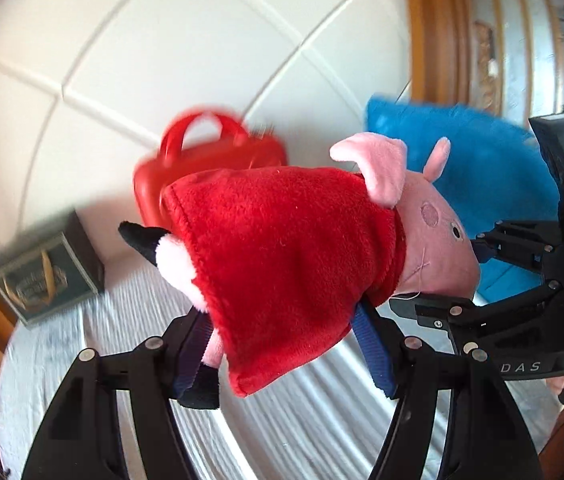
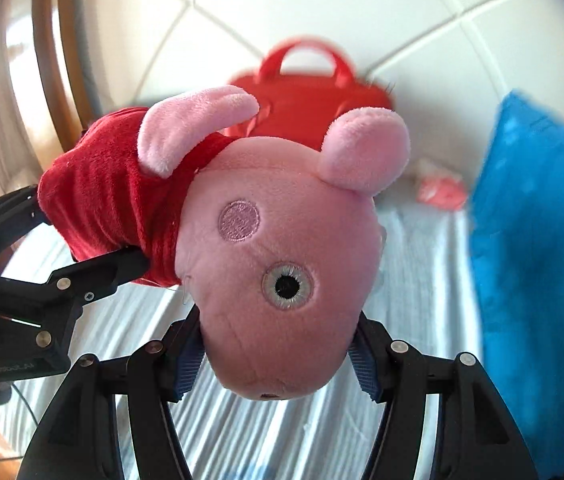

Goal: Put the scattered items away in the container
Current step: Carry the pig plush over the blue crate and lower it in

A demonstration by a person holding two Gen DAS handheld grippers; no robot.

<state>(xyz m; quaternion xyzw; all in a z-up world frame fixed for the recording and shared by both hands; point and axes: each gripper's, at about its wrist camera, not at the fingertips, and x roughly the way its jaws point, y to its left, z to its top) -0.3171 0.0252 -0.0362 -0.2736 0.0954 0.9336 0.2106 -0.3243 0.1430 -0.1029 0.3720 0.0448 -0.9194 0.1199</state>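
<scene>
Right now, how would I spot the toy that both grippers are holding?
Look above the striped white bed, in front of the red bag by the padded headboard. The pink plush pig hangs between the two grippers. Its red dress and round snout set it apart from the blue cushion.

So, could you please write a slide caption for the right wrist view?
Both grippers hold a pink pig plush above the bed: right gripper on its head, left gripper on its red dress.

Bare bed (image 2: 414, 264) lies open toward the red bag (image 2: 310, 108), with the blue pillow (image 2: 542, 260) blocking the right.
</scene>
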